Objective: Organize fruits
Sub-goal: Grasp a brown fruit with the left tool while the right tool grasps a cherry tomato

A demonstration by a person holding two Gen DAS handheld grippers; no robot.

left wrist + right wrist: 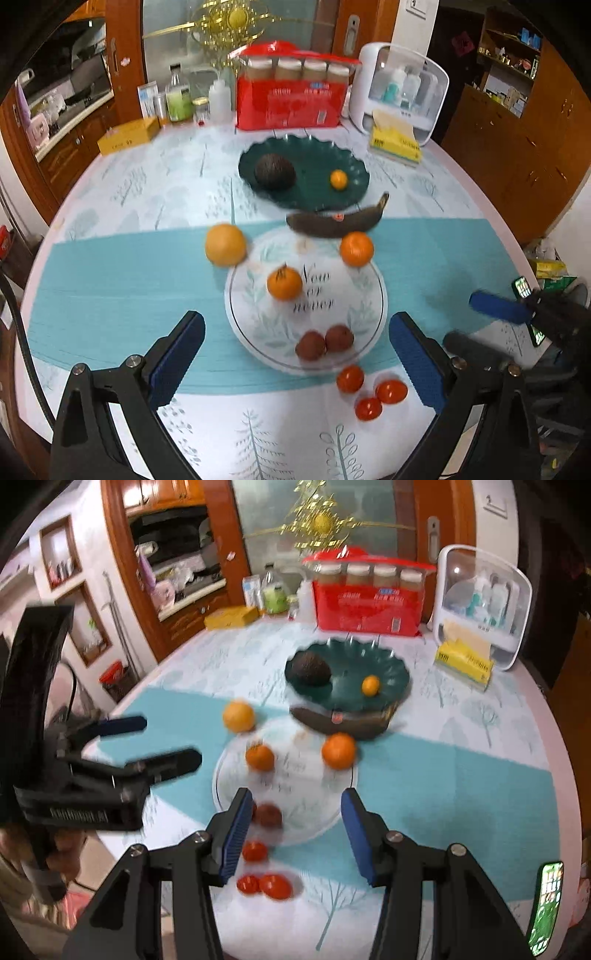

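Green plate (avocado inside), claws empty

the right wrist view is smeared by motion: the banana blurs into the near rim of the green plate, so whether they touch cannot be told. the lettering on the white plate is unreadable there. one dark red fruit is partly hidden behind the right gripper's left finger. the phone is cut off by the lens edge. in the left wrist view the right gripper is blurred, its far finger a dark smear.
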